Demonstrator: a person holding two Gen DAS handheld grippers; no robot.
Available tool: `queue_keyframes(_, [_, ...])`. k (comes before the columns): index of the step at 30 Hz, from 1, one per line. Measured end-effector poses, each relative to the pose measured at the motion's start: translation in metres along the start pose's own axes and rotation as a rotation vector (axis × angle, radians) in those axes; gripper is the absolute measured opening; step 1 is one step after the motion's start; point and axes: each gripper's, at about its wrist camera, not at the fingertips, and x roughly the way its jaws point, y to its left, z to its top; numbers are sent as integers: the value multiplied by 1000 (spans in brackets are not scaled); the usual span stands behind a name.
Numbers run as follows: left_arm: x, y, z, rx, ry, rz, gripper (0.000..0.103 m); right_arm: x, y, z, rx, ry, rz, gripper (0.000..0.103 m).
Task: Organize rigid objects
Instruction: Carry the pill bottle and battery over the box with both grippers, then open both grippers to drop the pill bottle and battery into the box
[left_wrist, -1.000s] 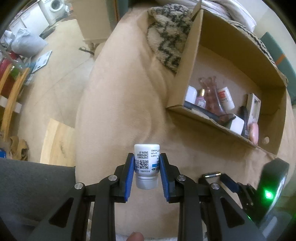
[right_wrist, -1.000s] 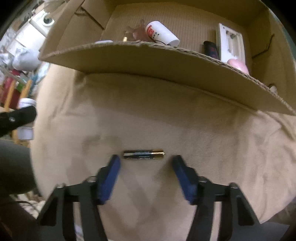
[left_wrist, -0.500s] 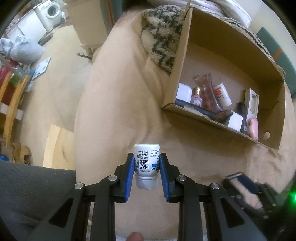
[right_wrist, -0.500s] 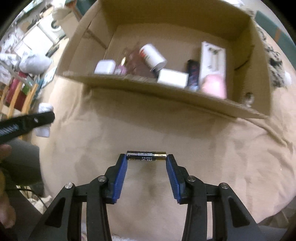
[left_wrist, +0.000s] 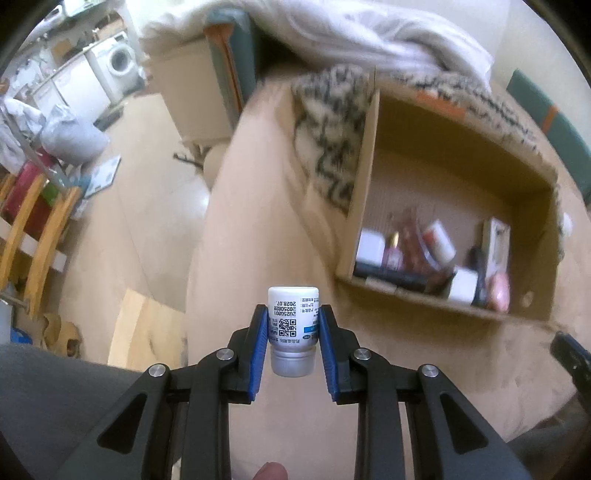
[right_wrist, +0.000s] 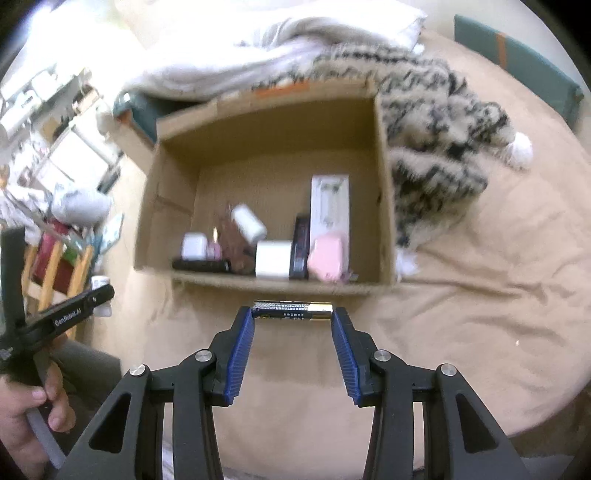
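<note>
My left gripper (left_wrist: 292, 325) is shut on a small white bottle (left_wrist: 293, 325) with a QR label and a silver cap, held upside down above the tan bed cover. My right gripper (right_wrist: 292, 317) is shut on a black and gold battery (right_wrist: 292, 311), gripped end to end and held in the air just in front of the open cardboard box (right_wrist: 266, 122). The box (left_wrist: 461, 147) holds several small items: white cubes, a pink object (right_wrist: 325, 256), a white tube (right_wrist: 249, 221), a black bar. The left gripper also shows at the left of the right wrist view (right_wrist: 74, 314).
A black-and-white patterned throw (right_wrist: 436, 129) lies against the box's right and back sides, with white bedding (right_wrist: 258, 62) behind. The tan bed cover (right_wrist: 461, 314) spreads around the box. The floor, wooden chairs (left_wrist: 33, 221) and a washing machine (left_wrist: 120, 61) lie off the bed's left edge.
My right gripper closed on the battery and lifted it off the bed cover, up toward the box's front. Both grippers have risen; the left still holds the bottle.
</note>
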Motion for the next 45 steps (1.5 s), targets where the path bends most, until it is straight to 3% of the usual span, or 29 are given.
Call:
queue_keyframes(5, [-31,-6,24,8,-106,-19,24,-20,0,23,-6,-126,-15,45])
queue_keyframes(10, [-54,-23,55,49,-224,-17,24,-24,-5,52,7,-189,-2,45])
queue_keyframes(17, [-54,-52,90,107,-271,-16,24,-13,-5,88,14,-242,1,45])
queue_keyframes(26, [-10,-97,107,168,-215,-47,24,34,-19,100,83,-178,13,45])
queue_keyframes(33, [59,-109,94,181,-57,-44,24,73,-22,87,60,-64,-51,45])
queue_keyframes(39, [59,-117,90,231,-98,-31,24,89,-12,83,6,-14,-81,45])
queue_keyframes(45, [70,-119,86,266,-63,-30,24,103,-6,80,-19,38,-96,45])
